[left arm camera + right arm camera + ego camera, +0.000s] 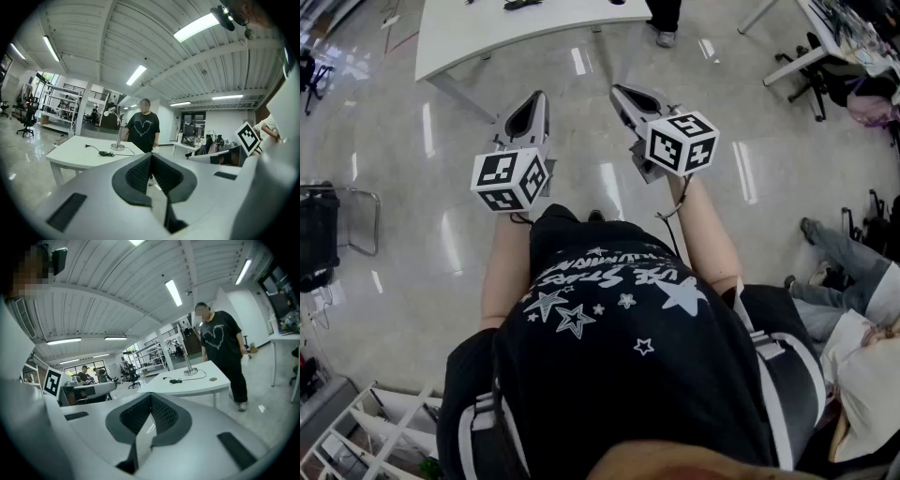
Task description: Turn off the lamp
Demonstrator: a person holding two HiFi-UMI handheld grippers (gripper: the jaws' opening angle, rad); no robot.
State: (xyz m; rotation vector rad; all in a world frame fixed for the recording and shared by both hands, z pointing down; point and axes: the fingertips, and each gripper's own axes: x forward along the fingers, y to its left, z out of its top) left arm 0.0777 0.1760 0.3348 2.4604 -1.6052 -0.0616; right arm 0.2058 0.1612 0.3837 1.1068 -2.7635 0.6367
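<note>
The lamp (117, 132) is a thin metal pole on a round base with a small pale head, standing on a white table (79, 157) some way ahead of me. The right gripper view shows the same lamp (188, 359) and table (197, 384). A black cable with an adapter (104, 153) lies next to the base. My left gripper (536, 97) and right gripper (621, 92) are held side by side over the floor, short of the table (487, 28). Both are shut with nothing between the pads. Whether the lamp is lit I cannot tell.
A person in a black T-shirt (143, 129) stands at the table's far side; their shoe (666, 37) shows by its edge. An office chair (814, 75) and desks stand at the right, a black chair (319, 234) at the left. Someone sits at the lower right (853, 281).
</note>
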